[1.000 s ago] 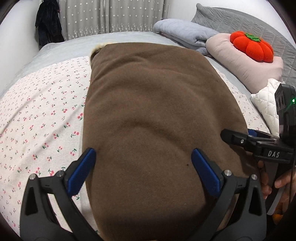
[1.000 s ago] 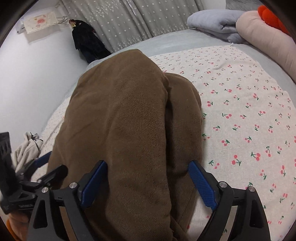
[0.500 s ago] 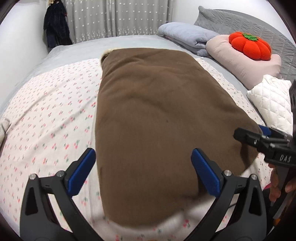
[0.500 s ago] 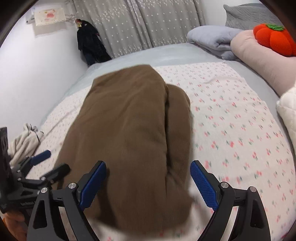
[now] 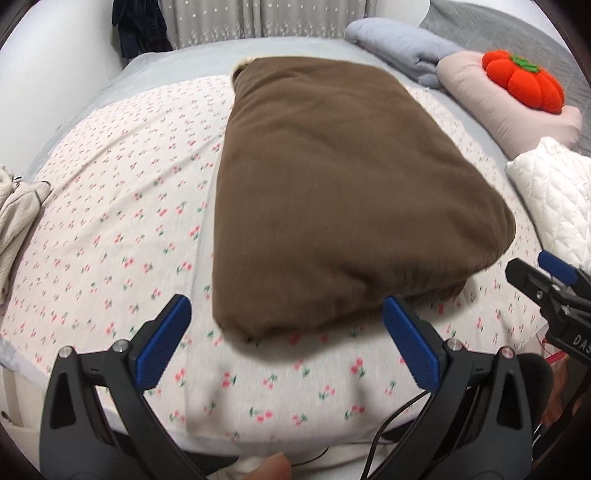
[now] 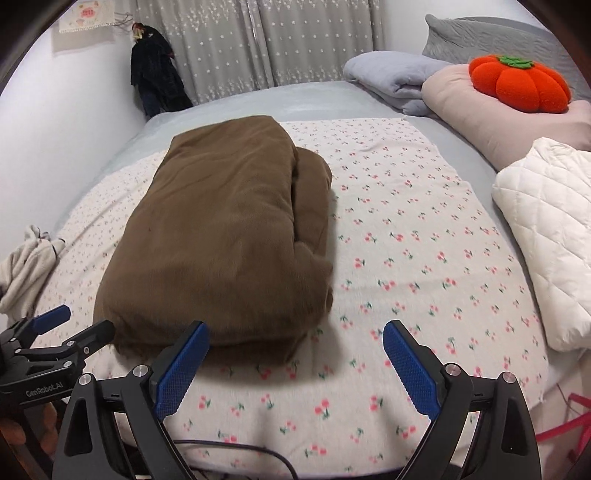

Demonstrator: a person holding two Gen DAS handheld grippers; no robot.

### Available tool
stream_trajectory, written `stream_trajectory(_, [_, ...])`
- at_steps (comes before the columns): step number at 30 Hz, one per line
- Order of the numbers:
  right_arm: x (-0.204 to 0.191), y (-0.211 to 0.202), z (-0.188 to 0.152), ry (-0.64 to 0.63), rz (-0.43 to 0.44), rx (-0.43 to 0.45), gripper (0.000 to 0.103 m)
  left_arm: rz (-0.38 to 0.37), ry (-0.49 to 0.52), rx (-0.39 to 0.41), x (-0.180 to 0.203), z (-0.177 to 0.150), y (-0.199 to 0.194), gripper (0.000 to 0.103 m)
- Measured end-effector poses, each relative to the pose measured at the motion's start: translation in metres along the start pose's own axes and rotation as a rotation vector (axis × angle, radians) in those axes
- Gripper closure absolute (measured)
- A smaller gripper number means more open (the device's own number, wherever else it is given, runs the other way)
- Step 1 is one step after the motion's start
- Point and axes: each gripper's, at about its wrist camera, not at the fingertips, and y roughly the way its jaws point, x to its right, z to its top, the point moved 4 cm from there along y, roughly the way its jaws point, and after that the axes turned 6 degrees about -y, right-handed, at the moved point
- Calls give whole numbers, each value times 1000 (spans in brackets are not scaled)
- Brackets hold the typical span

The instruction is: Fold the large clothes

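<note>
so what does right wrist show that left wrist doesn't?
Right wrist only: the wall hanging top left, and the fold seam down the right side of the brown garment. Left wrist only: a fingertip at the bottom edge. Both: the folded garment lying free on the cherry-print sheet, pumpkin cushion, white quilted pillow, and both grippers, left and right, open and empty.

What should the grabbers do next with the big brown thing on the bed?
Probably keep backing off: the folded brown fleece garment lies in a neat bundle on the cherry-print sheet, and the left gripper and right gripper are open and off it.
</note>
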Motion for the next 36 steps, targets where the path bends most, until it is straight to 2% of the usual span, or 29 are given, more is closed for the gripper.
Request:
stream_trajectory(7, [-12,-8,-13,-48,-20,-78,6,70,11,5,5,-14,-20,0])
stream_trajectory(13, [-21,-22,-15,-90,-80,-48,6,104,-21,34,3,-17,-37,0])
stream_trajectory(21, [-32,-24,-13,-156,-128,-32,6,95,-22,50,6,-19,-44,0])
stream_trajectory(26, [-33,-26,-10,-125,-84,-21,6,87,-28,51,5,-18,-44,0])
stream_trajectory(36, [-33,-24,-4,-106,-70,-7,6,86,-45,56,0,-16,-42,0])
